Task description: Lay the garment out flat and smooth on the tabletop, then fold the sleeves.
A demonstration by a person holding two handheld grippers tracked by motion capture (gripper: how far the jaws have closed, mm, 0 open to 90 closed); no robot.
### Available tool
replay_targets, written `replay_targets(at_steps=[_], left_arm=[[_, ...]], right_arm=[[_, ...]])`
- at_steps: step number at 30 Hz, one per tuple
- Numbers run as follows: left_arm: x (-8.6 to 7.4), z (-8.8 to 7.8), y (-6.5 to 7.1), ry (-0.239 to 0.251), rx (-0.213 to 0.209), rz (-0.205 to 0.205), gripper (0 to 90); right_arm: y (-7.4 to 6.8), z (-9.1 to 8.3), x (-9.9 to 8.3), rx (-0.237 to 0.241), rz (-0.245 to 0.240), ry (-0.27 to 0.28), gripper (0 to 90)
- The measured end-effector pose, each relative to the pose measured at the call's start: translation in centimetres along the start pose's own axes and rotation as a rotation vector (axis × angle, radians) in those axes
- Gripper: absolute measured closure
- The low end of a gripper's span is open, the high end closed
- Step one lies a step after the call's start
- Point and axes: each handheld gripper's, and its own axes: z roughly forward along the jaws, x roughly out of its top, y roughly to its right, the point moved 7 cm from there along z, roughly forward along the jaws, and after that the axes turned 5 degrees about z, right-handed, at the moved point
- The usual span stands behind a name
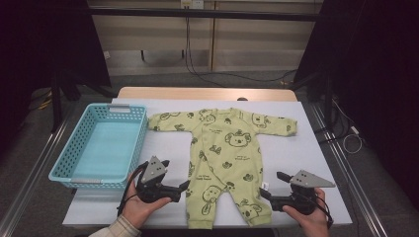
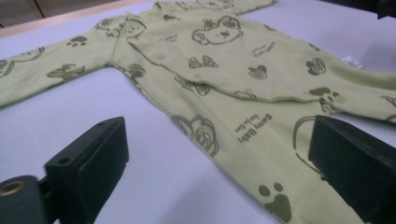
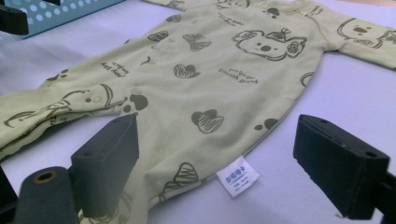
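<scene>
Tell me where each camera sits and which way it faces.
High view: above the person's side, looking forward and down on the table; baby romper, basket, both hands with hand-held grippers.
Left gripper view: rides the left hand-held gripper, facing the romper's leg; open black jaws.
Right gripper view: rides the right hand-held gripper, facing the romper's label; open jaws.
All share the romper.

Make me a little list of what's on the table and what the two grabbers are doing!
clothing: green baby romper, spread flat, bear prints
table cover: pale cloth
basket: blue basket, left of romper
left gripper: open, beside romper's left leg
right gripper: open, beside romper's right leg
label: white tag at romper's side seam
</scene>
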Motion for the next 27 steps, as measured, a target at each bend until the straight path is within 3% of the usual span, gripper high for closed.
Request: replay_targets(at_steps=[2, 5, 11, 14, 16, 18, 25, 27], left_arm=[[0.2, -0.2, -0.1, 0.016, -0.009, 0.008, 4.5], [0.4, -0.1, -0.4, 0.025, -0.013, -0.011, 5.6], [1.1, -0.2, -2.1, 0.093, -0.011, -0.092, 6.6], [1.5, -0.4, -2.8, 0.119, 0.011, -0.099, 6.9], [1.6, -0.4, -3.2, 0.109, 0.008, -0.084, 6.9], [2.0, -0.2, -3.4, 0.115, 0.003, -0.095, 6.8], [3.4, -0.1, -4.0, 0.106, 0.034, -0.061, 6.7], [3.8, 0.2, -4.6, 0.116, 0.050, -0.071, 6.5]], right_arm=[[0.1, -0.1, 0.1, -0.012, 0.013, 0.012, 10.2], [0.3, -0.2, 0.3, -0.024, 0.009, 0.031, 6.8], [0.8, -0.4, 0.5, -0.033, 0.016, 0.065, 2.3], [1.0, -0.5, 0.6, -0.042, 0.035, 0.082, 2.7], [1.0, -0.6, 0.6, -0.049, 0.047, 0.085, 2.9], [1.1, -0.7, 0.5, -0.062, 0.056, 0.092, 2.9], [1.4, -1.4, 0.7, -0.090, 0.039, 0.153, 2.6], [1.5, -1.4, 0.7, -0.099, 0.037, 0.166, 2.7]])
